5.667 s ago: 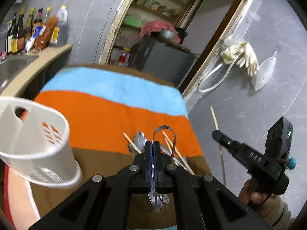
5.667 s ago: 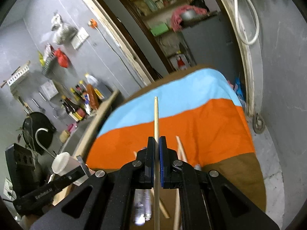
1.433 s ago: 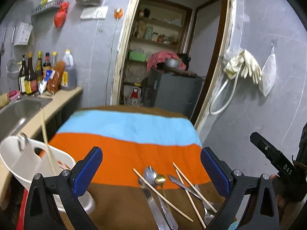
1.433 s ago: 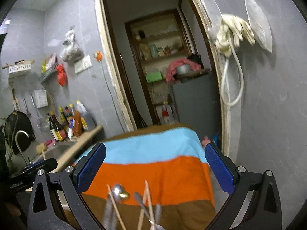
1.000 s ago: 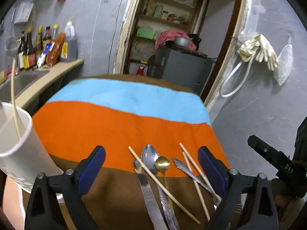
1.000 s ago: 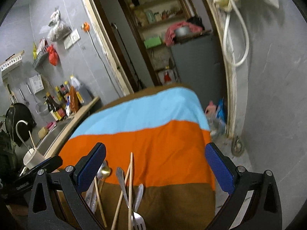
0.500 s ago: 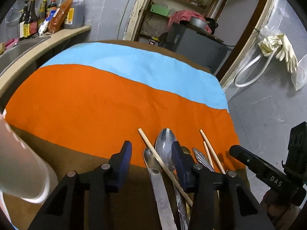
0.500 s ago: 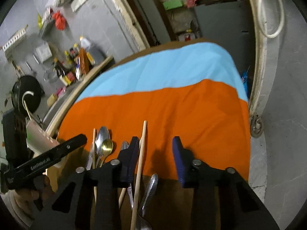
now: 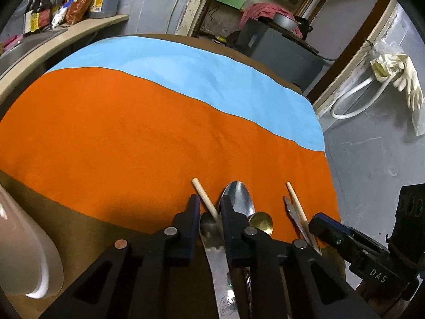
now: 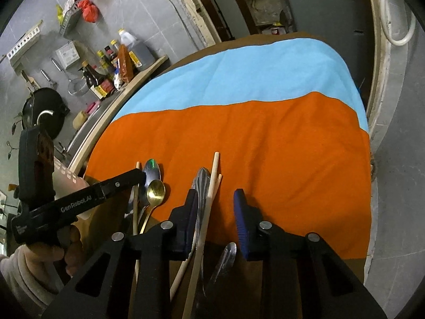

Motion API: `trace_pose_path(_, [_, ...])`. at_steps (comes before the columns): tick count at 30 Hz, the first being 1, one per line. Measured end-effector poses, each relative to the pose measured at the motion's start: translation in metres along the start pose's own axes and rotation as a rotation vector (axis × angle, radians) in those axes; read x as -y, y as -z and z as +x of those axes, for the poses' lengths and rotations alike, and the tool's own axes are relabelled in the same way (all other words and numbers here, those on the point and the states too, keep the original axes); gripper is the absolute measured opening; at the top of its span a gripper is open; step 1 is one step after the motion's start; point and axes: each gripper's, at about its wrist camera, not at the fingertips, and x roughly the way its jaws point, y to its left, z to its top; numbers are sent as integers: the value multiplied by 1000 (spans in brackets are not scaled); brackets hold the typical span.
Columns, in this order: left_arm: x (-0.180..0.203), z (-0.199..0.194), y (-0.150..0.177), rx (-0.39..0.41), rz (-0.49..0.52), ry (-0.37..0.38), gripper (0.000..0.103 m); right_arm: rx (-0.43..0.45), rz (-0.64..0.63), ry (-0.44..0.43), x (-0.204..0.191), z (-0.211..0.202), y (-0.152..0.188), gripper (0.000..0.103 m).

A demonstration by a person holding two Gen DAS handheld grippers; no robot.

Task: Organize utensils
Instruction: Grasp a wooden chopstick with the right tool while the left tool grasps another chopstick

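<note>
- With some cutlery lying loose near the cloth's (image 9: 132, 133) near edge, the step in hand is another pick-up, 1 piece for each hand.
- A white holder (image 9: 34, 265) stands at the cloth's near left corner; judging by the task, that is where the pieces should go.
- The left gripper (image 9: 209, 202) has just been closing. Its fingers (image 9: 192, 212) sit tight on both sides of a steel knife (image 9: 213, 239), so I read it as grasped, while a chopstick (image 9: 203, 195) crosses the knife at the fingertips.
- Just right of it lie a big spoon (image 9: 240, 195) and a small gold spoon (image 9: 261, 223), touching each other.
- The right gripper (image 10: 215, 194), nearer the cloth's right edge, has also been closing around a second chopstick (image 10: 212, 178). That stick lies against the left finger, with bare cloth between it and the right finger, so nothing is clamped yet.
- Next, I judge, the right fingers must finish closing, then both hands lift straight up; the crossing chopstick may drag along with the knife.
</note>
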Motion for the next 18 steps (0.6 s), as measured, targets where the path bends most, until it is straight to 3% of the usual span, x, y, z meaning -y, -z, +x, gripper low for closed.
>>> trace_pose_path(13, [-5,9,-8,-38,-33,36,13,-94,14,-14,4,21,-11,20])
trace_pose_path(16, [-4,10,-8,-39,-37,40,11,-104,15,-15,3,24,-15,15])
trace_pose_path(18, [-3,10,-8,-41,-45,47,9,-106,22,-17,5,24,-18,5])
